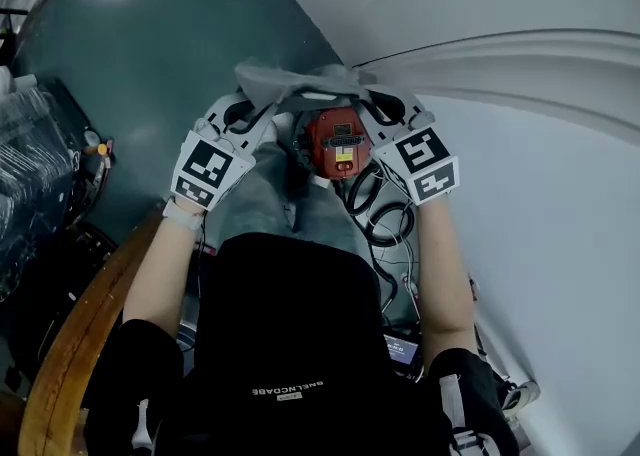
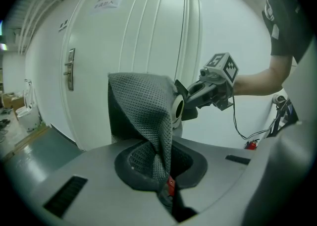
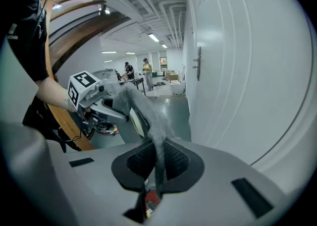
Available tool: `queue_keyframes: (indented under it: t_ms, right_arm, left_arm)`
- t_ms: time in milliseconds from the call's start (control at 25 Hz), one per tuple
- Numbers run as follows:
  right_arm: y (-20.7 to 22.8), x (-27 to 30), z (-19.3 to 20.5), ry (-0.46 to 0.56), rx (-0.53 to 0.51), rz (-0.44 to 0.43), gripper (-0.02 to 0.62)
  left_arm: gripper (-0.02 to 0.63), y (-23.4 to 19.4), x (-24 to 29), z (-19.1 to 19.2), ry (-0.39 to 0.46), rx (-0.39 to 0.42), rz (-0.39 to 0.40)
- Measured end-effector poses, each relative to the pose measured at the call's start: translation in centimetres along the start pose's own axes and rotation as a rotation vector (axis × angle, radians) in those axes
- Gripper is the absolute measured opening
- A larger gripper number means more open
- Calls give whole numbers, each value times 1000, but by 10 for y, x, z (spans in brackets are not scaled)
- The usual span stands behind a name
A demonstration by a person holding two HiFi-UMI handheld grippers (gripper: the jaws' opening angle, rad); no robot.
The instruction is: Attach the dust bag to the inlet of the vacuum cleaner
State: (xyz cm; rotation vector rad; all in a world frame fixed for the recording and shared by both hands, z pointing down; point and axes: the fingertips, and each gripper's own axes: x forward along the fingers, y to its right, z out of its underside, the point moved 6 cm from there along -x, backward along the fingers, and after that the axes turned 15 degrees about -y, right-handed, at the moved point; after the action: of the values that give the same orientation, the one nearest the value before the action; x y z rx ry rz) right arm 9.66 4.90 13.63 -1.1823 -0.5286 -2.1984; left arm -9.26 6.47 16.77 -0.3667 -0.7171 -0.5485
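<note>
Head view: dust bag held up by both tools, directly over the vacuum cleaner.

Red vacuum cleaner [image 1: 340, 142] lies under the bag, between the two tools, about equally near each. Grey mesh dust bag [image 1: 292, 84] hangs clear of it, stretched crosswise with its long axis running left to right. Left tool [image 2: 162, 170] is clamped on one edge of the fabric, and right tool [image 3: 157, 170] is clamped on the opposite edge. White collar ring [image 2: 177, 109] of the bag faces sideways, not downward; which tool is nearer it cannot be told. Inlet not identifiable. Judgement: bag not yet attached; it must descend, collar turned toward the machine.
</note>
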Motion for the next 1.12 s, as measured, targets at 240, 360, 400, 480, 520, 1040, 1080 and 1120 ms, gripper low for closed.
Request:
queue_keyframes:
  t_ms: [240, 360, 400, 480, 520, 1040, 1080, 1120]
  right_arm:
    - [39, 72, -4, -11, 16, 47, 34]
    - [53, 101, 3, -20, 35, 65, 34]
    - [57, 110, 5, -21, 45, 70, 34]
    - [67, 128, 9, -21, 63, 80, 34]
    - [71, 137, 10, -20, 69, 86, 34]
    - [114, 245, 55, -68, 87, 113, 34]
    - [116, 254, 60, -73, 88, 112, 34]
    - [117, 263, 65, -78, 88, 112, 34]
  left_arm:
    - [20, -55, 65, 24, -16, 9, -16]
    - [20, -72, 97, 36, -36, 4, -28]
    - [20, -77, 107, 40, -40, 3, -34]
    - [20, -87, 126, 46, -40, 4, -43]
    - [20, -92, 135, 49, -39, 8, -48]
    - [20, -132, 249, 110, -52, 19, -25]
    - [20, -133, 257, 117, -58, 15, -22]
    - [20, -133, 265, 125, -66, 11, -18]
